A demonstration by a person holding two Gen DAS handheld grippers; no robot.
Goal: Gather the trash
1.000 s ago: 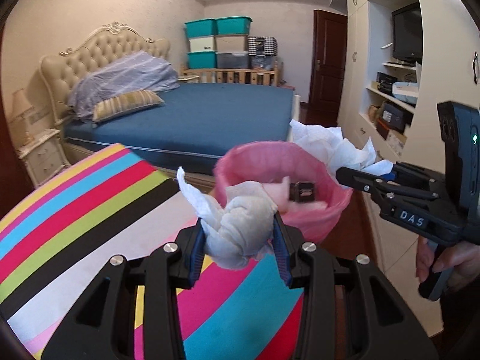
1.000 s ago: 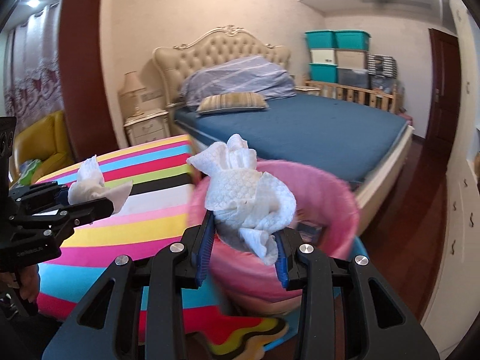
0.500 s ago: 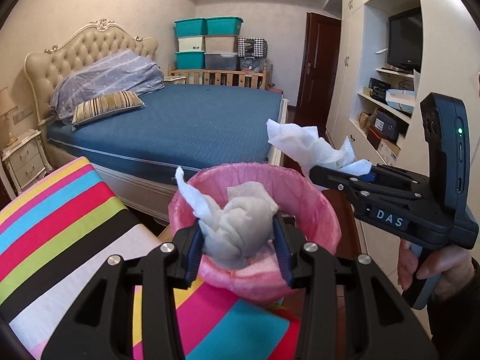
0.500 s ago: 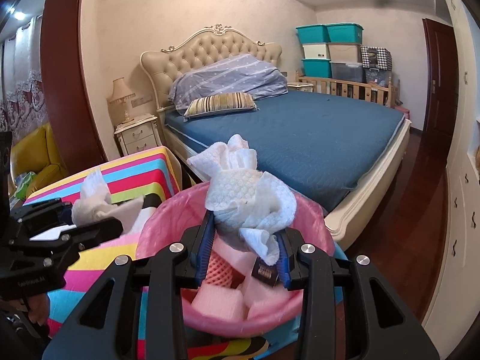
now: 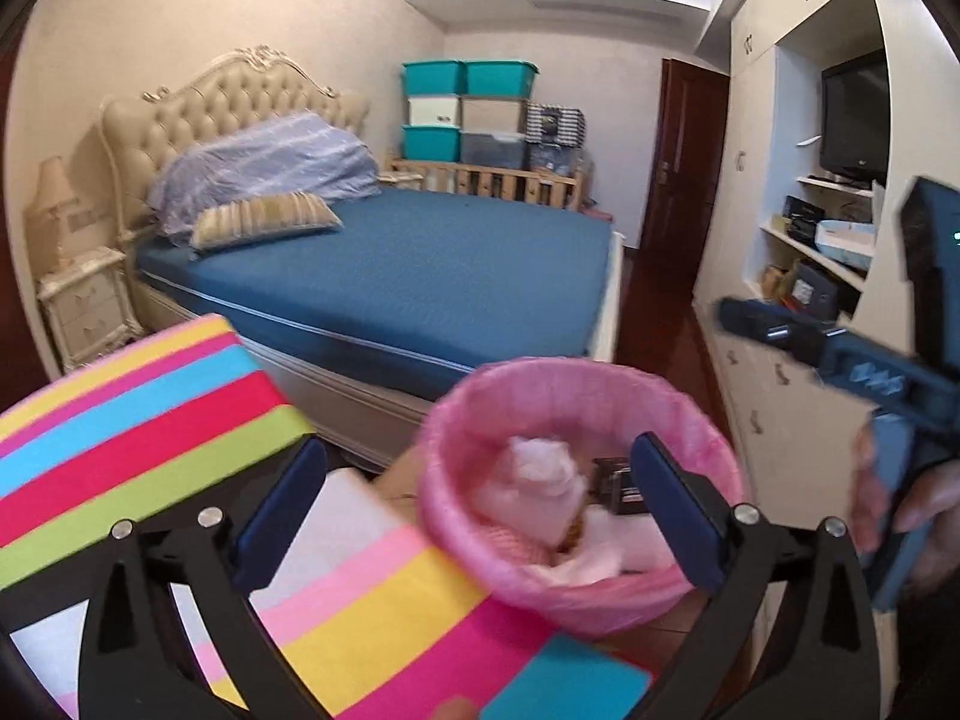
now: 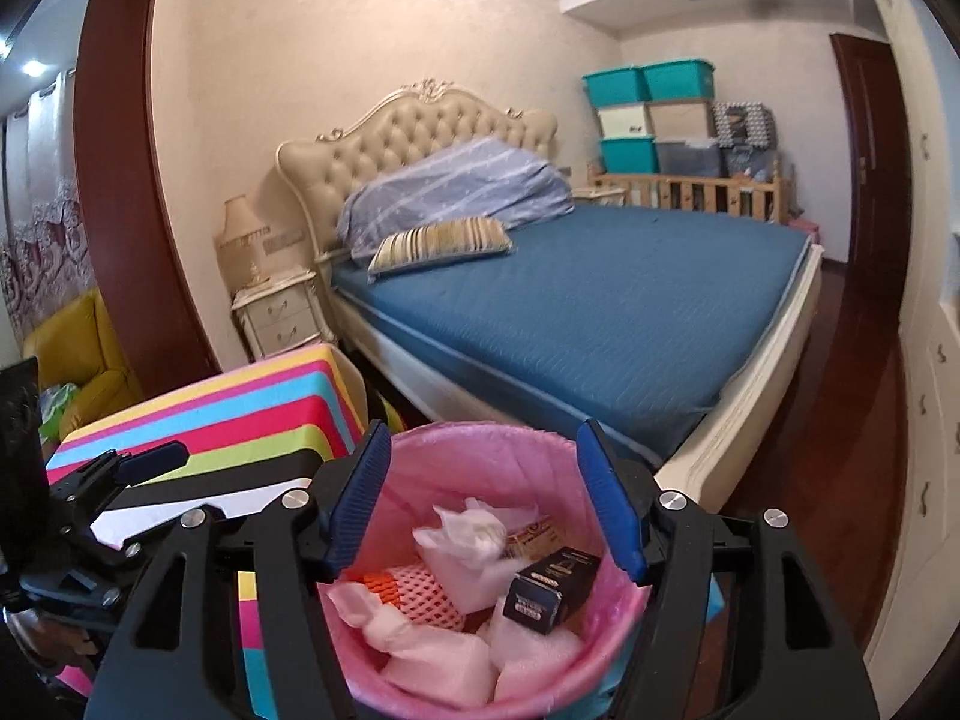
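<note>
Beneath both spread, now empty tongs, left and right: crumpled white tissue wads just dropped into pink-lined round bin, this load binned.

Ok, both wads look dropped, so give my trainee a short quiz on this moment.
1. True or false: the left gripper holds a tissue.
2. What colour is the liner of the trash bin? A) blue B) pink C) black
3. Fill in: beside the crumpled tissues in the bin lies a small dark ____.

Key: 1. False; both it and the right gripper are open and empty. 2. B. 3. box.
</note>
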